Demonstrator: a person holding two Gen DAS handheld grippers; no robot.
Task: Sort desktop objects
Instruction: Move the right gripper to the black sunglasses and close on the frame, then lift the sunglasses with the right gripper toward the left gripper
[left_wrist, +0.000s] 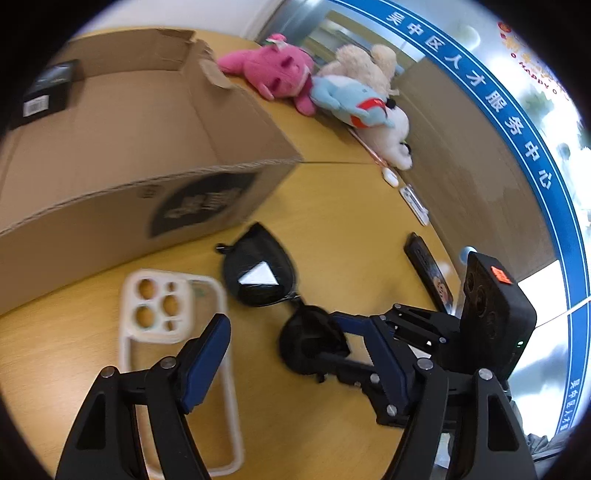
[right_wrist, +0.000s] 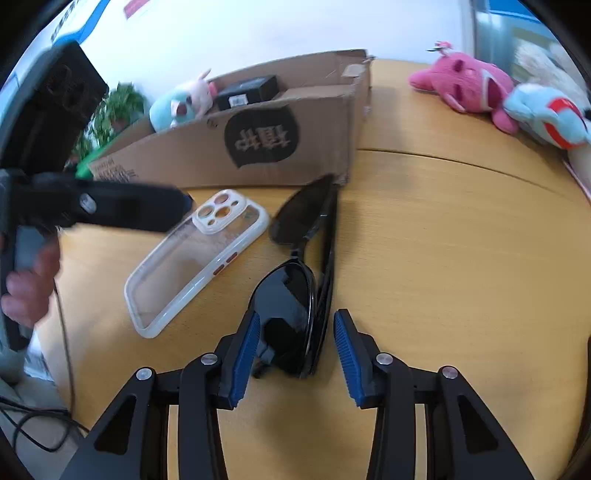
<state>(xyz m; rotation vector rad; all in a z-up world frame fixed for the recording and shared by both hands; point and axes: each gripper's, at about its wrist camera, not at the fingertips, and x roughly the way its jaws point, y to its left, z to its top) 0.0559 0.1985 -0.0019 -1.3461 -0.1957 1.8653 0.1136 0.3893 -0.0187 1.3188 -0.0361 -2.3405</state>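
The right gripper (right_wrist: 297, 347) is spread wide, its blue pads either side of the near lens of the sunglasses (right_wrist: 295, 295), which lie folded on the desk (right_wrist: 443, 258). The pads do not look pressed against the frame yet, so the pick seems to be only beginning. The left gripper (left_wrist: 295, 354) is also spread and holds nothing; the phone case (left_wrist: 162, 317) lies flat beneath its left finger, and the sunglasses sit just ahead between its fingers.

Beyond both grippers stands the box (right_wrist: 258, 147), apparently the sorting bin. A black carton (right_wrist: 247, 92) and a small plush (right_wrist: 181, 101) already rest inside it, so part of the sorting looks done.

Still out on the desk are the sunglasses, the phone case, a pink plush (left_wrist: 280, 70) and other soft toys (left_wrist: 362, 99) far ahead by the wall, and a few small flat items (left_wrist: 424, 266) to the left gripper's right. By this reading, most of the work remains.
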